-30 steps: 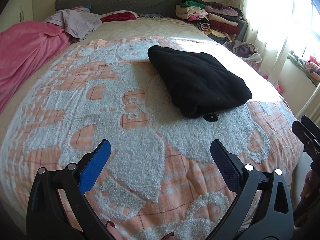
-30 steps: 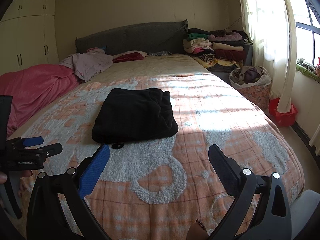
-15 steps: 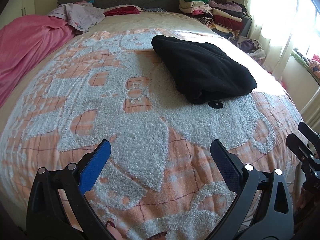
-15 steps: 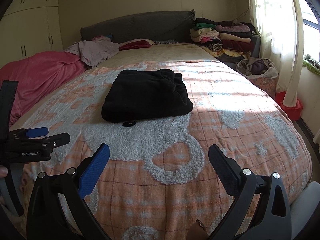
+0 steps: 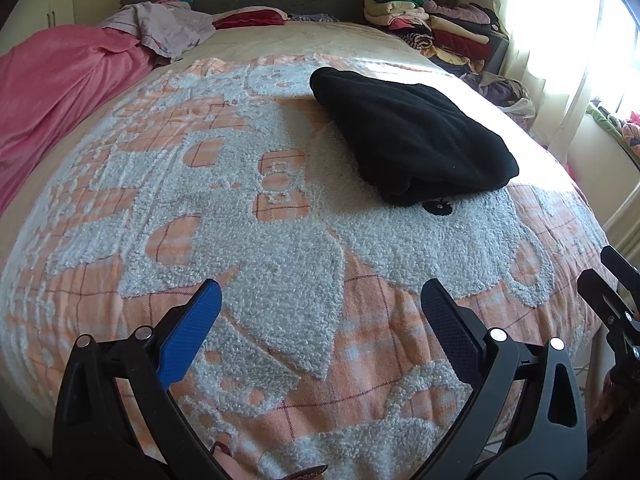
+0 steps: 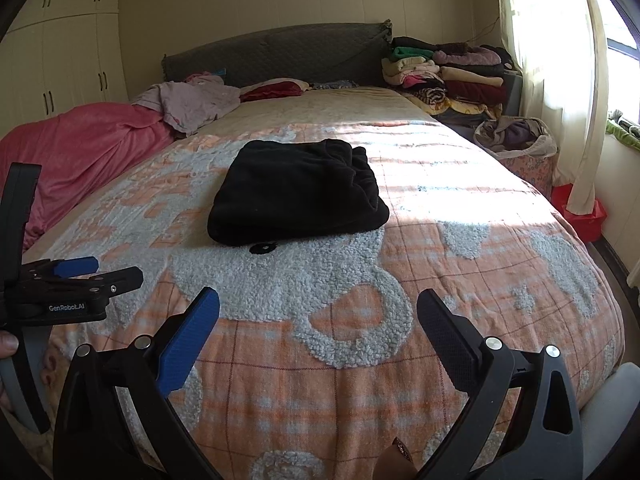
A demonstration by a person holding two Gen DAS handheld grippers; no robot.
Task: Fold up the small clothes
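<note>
A folded black garment [image 5: 408, 136] lies on the orange and white bedspread [image 5: 248, 208], also seen in the right wrist view [image 6: 296, 192]. A small black patch of it [image 5: 438, 207] pokes out at its near edge. My left gripper [image 5: 320, 312] is open and empty, hovering above the bedspread short of the garment; it shows from the side in the right wrist view [image 6: 96, 274]. My right gripper [image 6: 318, 316] is open and empty, above the near part of the bed; its fingers [image 5: 612, 284] show at the right edge of the left wrist view.
A pink blanket [image 6: 80, 152] and a lilac garment [image 6: 192, 104] lie at the bed's far left. Stacked folded clothes [image 6: 448, 72] sit beside the grey headboard [image 6: 276, 52]. A laundry basket [image 6: 520, 148] and red tub [image 6: 584, 212] stand on the floor at right, by the curtain.
Both grippers have moved slightly nearer and lower over the bed; the black garment sits a little larger in view. Both stay open. The garment has not moved.
</note>
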